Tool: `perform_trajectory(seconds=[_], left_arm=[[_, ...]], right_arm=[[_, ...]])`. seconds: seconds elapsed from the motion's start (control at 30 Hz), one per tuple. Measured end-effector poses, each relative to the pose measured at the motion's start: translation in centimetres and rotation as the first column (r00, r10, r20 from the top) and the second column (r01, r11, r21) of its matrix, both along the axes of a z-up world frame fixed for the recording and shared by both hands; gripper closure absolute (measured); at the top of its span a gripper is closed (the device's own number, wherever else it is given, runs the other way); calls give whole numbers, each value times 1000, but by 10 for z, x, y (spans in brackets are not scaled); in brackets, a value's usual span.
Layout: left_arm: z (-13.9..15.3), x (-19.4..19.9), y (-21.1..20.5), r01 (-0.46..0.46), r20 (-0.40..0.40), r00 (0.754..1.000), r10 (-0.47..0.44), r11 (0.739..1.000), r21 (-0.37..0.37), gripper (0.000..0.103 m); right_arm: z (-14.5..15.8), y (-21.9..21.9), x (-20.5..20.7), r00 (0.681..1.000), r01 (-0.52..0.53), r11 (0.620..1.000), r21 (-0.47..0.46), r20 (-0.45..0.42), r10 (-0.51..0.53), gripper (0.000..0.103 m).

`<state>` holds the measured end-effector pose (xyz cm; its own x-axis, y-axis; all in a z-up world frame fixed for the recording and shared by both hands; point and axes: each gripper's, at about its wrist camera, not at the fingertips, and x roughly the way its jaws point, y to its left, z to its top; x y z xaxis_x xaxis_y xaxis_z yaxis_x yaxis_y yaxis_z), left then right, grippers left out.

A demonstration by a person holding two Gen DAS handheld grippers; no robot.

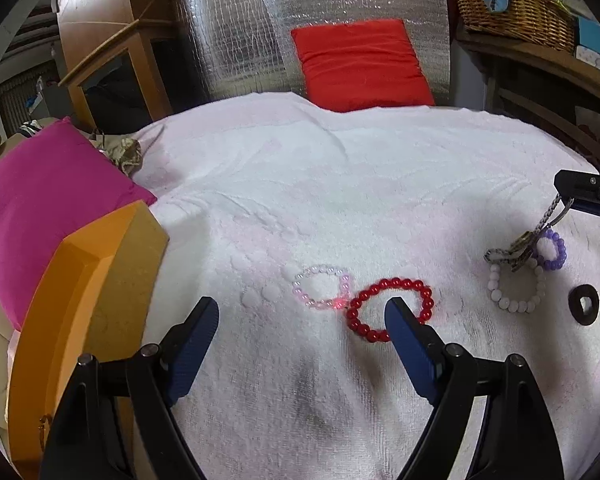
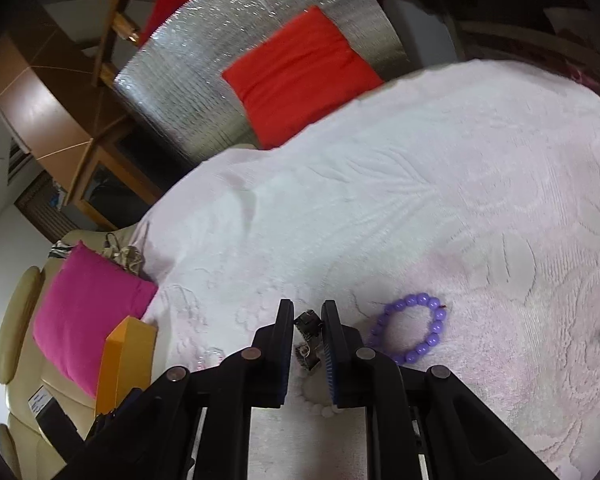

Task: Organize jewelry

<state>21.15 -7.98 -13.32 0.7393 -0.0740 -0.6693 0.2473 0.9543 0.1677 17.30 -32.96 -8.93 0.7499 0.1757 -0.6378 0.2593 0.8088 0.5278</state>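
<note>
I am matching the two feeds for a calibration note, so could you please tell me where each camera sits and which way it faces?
Left wrist: on the left hand-held gripper, open, looking forward and down at the red bracelet on the white towel.
Right wrist: on the right hand-held gripper, tilted view, closed on a metal band beside the purple bracelet.
Shared: towel, purple bracelet, red cushion, pink cushion.
</note>
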Motion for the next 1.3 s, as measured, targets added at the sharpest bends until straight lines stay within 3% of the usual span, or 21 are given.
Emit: perform_trajectory(seconds=[0.23, 0.73, 0.83, 1.07, 1.13, 1.3], left_arm=[[19, -2, 24, -65, 88, 994, 66, 998, -12, 18], [21, -1, 39, -93, 95, 991, 94, 996, -14, 18], [18, 2, 37, -85, 80, 993, 87, 996, -18, 18], [-1, 15, 21, -42, -52, 998, 39, 997, -62, 18], [-4, 16, 17, -41, -56, 998, 38, 998, -54, 18], [-9, 16, 10, -28, -61, 998, 26, 999, -36, 18]], right_arm=[[-1, 8, 2, 1000, -10, 1000, -13, -4, 10, 87], [2, 25, 4, 999, -34, 999, -27, 27, 35, 87], [3, 24, 2, 999, -39, 999, -23, 36, 40, 87], [16, 19, -9, 995, -56, 997, -50, 78, 60, 93], [13, 14, -9, 997, -55, 998, -40, 60, 57, 93], [-10, -11, 0, 996, -63, 993, 96, -64, 70, 89]])
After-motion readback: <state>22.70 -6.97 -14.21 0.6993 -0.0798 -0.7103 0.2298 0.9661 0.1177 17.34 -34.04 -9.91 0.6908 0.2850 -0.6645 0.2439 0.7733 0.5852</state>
